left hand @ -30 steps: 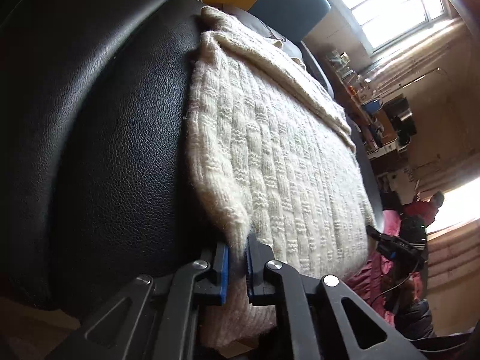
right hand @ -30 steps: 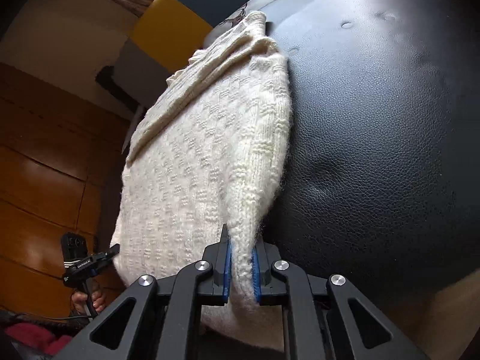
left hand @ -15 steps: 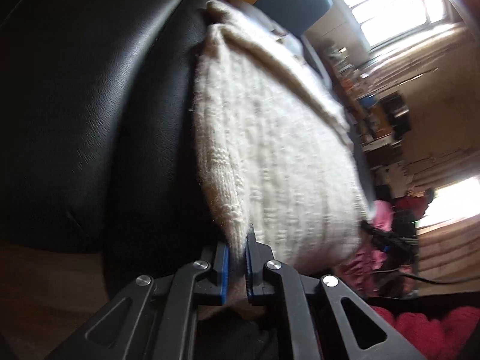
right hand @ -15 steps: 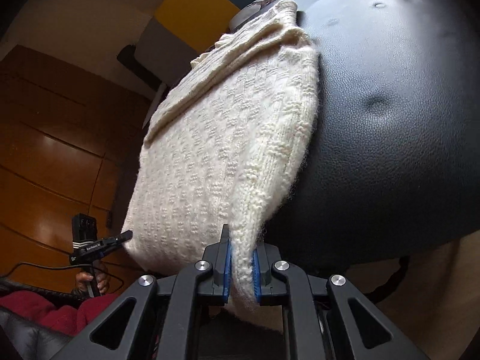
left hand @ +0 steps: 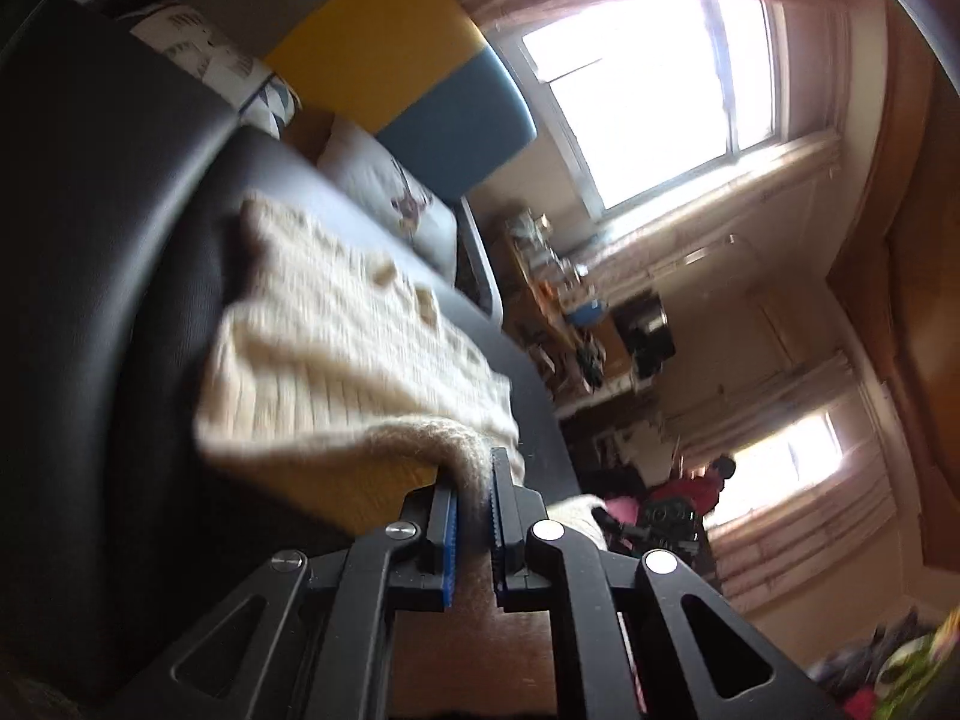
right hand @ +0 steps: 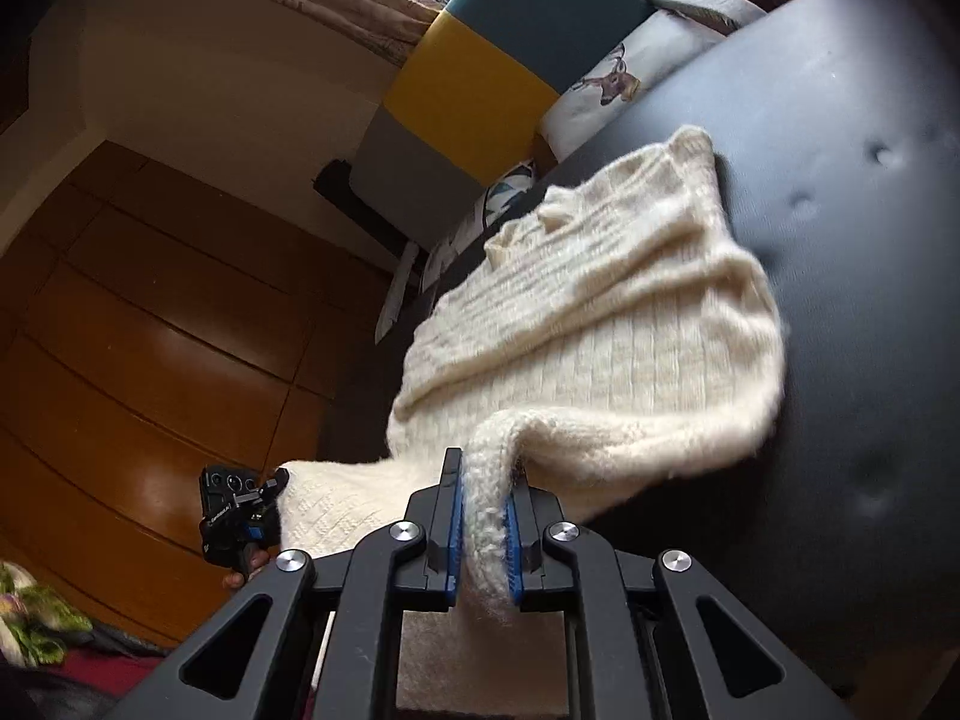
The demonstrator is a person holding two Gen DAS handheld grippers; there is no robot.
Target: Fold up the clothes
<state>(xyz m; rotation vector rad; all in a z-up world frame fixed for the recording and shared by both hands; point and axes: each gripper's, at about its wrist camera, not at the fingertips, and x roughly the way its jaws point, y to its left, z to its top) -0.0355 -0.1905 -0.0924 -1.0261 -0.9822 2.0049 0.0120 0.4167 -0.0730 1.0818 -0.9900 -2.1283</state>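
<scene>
Item: cream knitted sweater [right hand: 612, 336], lying on a black leather seat [right hand: 840, 192], its long axis running straight ahead of both claws toward the far pillows, near hem lifted off the cushion. Left gripper [left hand: 475, 516] and right gripper [right hand: 485, 531], each clamped narrow on one near corner of that hem, stand equally near, the rest of the garment stretching forward and away. Judgement: the fold turns on carrying this near edge forward along that axis onto the far end.
</scene>
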